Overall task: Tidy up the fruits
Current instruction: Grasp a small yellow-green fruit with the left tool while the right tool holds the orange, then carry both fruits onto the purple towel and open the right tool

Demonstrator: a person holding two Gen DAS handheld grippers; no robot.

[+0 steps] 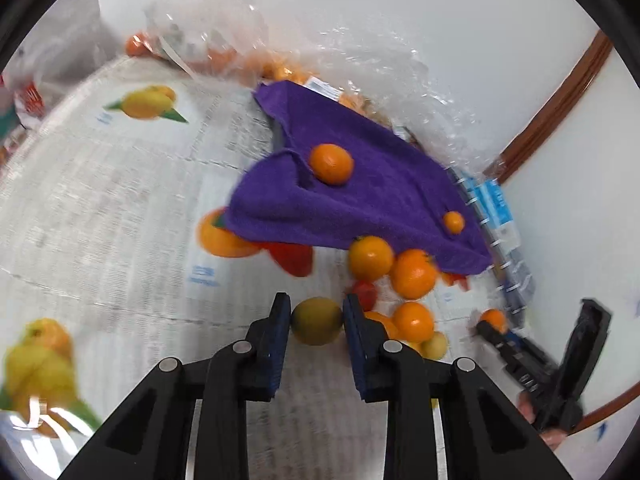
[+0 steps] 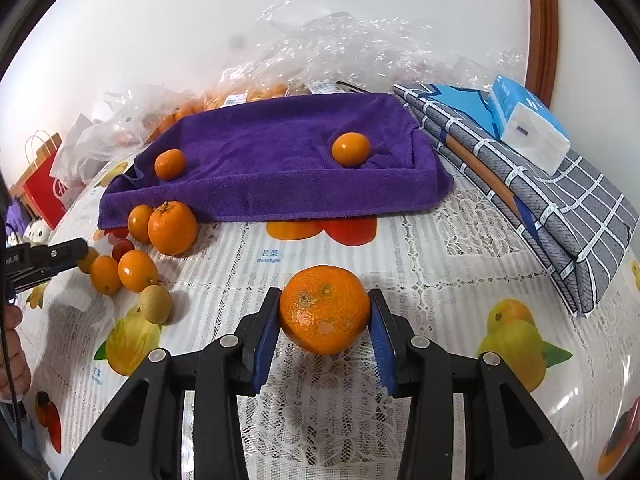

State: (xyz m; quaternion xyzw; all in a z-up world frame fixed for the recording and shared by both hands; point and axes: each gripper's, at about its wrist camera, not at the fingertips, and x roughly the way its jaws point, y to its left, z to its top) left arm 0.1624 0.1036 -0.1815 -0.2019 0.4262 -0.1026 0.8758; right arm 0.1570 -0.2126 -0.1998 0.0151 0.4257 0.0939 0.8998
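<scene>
Left wrist view: my left gripper [image 1: 316,320] is closed on a small yellow-green fruit [image 1: 316,321], both blue pads touching its sides, above the printed tablecloth [image 1: 120,200]. Just beyond its right finger lies a loose cluster [image 1: 400,280] of oranges with one small red fruit among them. Farther on, a purple towel [image 1: 360,208] is draped over a shallow tray; two small oranges rest on it, one near its middle [image 1: 331,163] and one near its right edge [image 1: 453,222]. Clear plastic bags [image 1: 280,40] holding more oranges stand behind the towel, against the wall. At the right edge, my right gripper [image 1: 536,360] is partly visible.

Right wrist view: my right gripper [image 2: 325,312] grips a large orange [image 2: 325,309] between its pads, jaws partly open around it, over the lace-patterned cloth. To the left, a pale round fruit [image 2: 156,303] lies near the cluster, and my left gripper's tip [image 2: 52,258] enters from the edge. Beyond, the towel carries the same two oranges, well apart. A folded checked fabric [image 2: 560,200] lies to the right of the tray, with a blue-and-white tissue pack [image 2: 528,124] on top. A red paper bag [image 2: 44,188] stands far left.
</scene>
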